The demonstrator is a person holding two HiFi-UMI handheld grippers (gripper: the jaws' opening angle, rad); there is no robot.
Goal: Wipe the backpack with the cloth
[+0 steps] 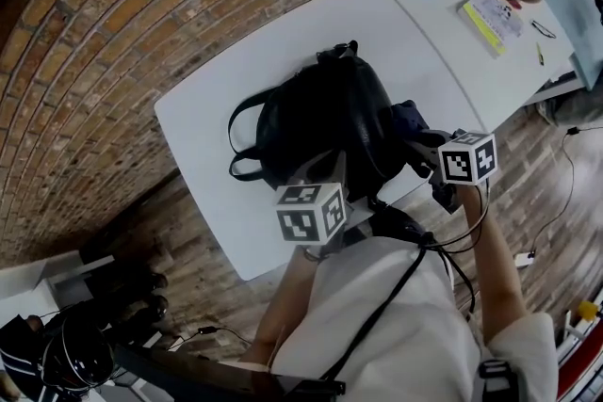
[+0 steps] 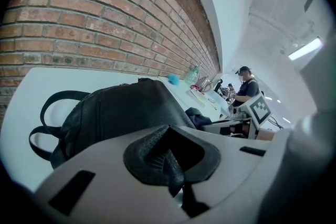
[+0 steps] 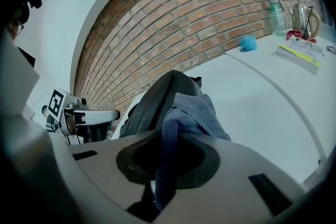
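While near table [image 1: 283,42] edge, backpack [image 1: 325,122], cloth [image 3: 197,107].

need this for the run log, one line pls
right gripper: shut on cloth, by backpack | left gripper: shut, at backpack near edge

Bright, even indoor light; ceiling strip lamp [image 2: 305,48] glared in left gripper view. Fisheye bent brick wall [image 3: 210,13], corners vignetted black. Little detail in dark backpack [image 1: 325,122].
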